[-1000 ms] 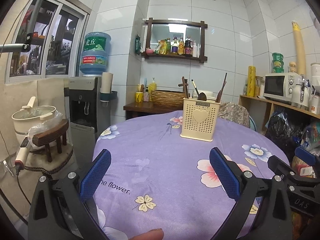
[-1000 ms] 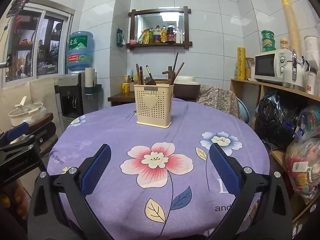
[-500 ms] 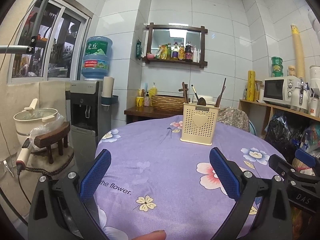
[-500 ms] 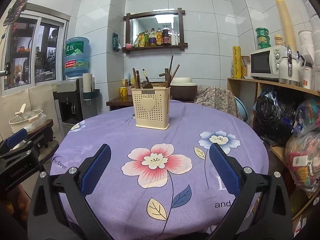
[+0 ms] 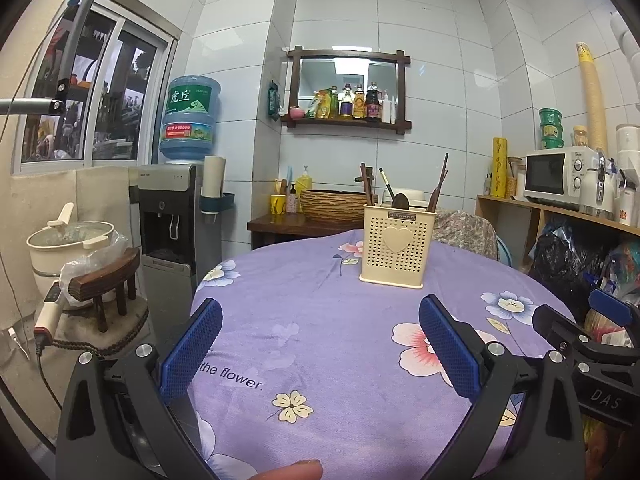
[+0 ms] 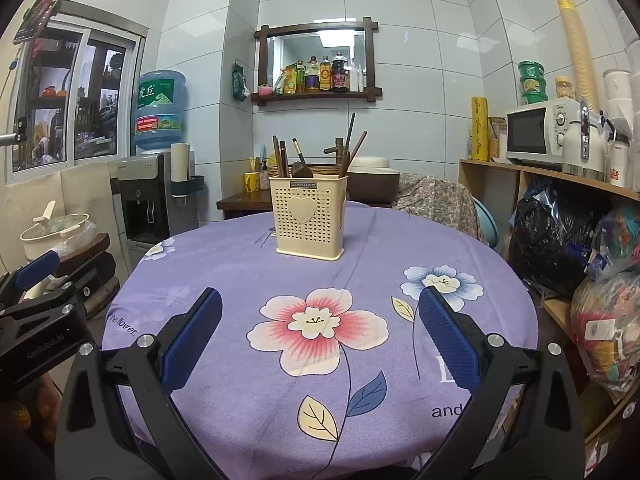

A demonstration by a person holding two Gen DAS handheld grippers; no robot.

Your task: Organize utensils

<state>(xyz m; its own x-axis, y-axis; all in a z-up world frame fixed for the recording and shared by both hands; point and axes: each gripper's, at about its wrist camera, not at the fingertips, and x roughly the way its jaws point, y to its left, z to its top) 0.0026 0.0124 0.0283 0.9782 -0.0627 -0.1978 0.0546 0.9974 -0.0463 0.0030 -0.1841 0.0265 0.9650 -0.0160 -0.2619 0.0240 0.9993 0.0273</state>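
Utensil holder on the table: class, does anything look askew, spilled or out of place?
Nothing stands out. The utensil holder stands upright on the purple tablecloth, utensils inside it, none lying loose. Both tongs are open and empty.

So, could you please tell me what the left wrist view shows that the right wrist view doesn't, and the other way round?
Only the left wrist view shows the open left claw, a fingertip at the bottom edge and the whole "the flower." print. Only the right wrist view shows the open right claw and the big pink flower. Both show the cream utensil holder holding dark utensils, standing on the purple tablecloth, and the microwave.
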